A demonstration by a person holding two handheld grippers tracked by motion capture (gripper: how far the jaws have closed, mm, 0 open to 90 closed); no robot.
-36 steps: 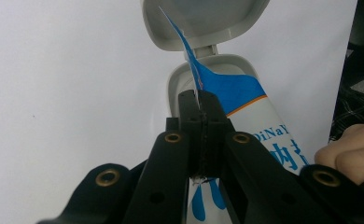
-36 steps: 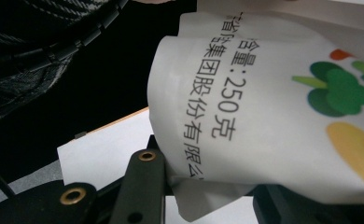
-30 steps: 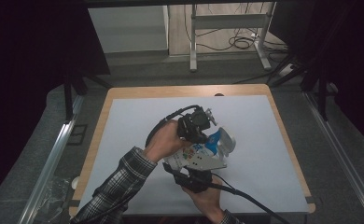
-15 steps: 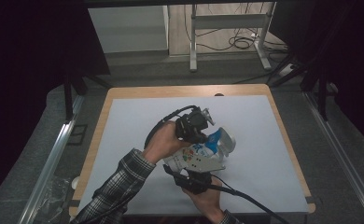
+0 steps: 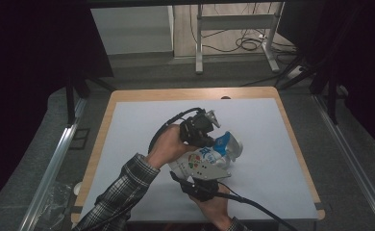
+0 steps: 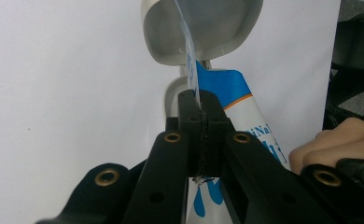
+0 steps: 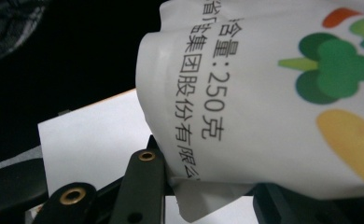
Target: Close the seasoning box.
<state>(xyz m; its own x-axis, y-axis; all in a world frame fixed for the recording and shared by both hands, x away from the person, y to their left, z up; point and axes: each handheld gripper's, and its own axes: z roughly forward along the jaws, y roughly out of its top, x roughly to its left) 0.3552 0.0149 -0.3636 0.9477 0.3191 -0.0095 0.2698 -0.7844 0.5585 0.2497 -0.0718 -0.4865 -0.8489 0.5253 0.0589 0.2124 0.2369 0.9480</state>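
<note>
High view: a soft printed pouch [image 5: 206, 161] with a flip-cap spout lies at mid-table on the pale sheet [image 5: 281, 159], held between both tools. Left gripper [image 5: 206, 138] comes in from the pouch's far-left side, its hand [image 5: 168, 147] wrapped round the body, plaid sleeve [image 5: 120, 192] angled up from the bottom edge. Right gripper [image 5: 202, 180] lies low under the pouch's near end, its hand [image 5: 219, 204] entering from the bottom w/ cable trailing right.

Left gripper view: jaws pressed fully together, pinching a thin film edge [image 6: 193, 79] at the pouch's neck. Beyond them the grey flip cap [image 6: 201, 30] stands swung open; blue-and-white pouch body [image 6: 238, 112] runs down to the right, and knuckles of the other hand [image 6: 332, 144] show at the right edge.

Right gripper view: jaws partly open, bracing the pouch's crimped bottom end [image 7: 213, 196] betw. them; printed face w/ green and yellow motifs [image 7: 339, 70] looms close. Whether the pads truly bite the seam is unclear, as the bag hides them.

Risks (judged): the pinched film is narrow, so a hard pull could tear it or slip it free; w/ cap open, squeezing the soft body could push contents out; a loose hold at the bottom could let the bag sag.
</note>
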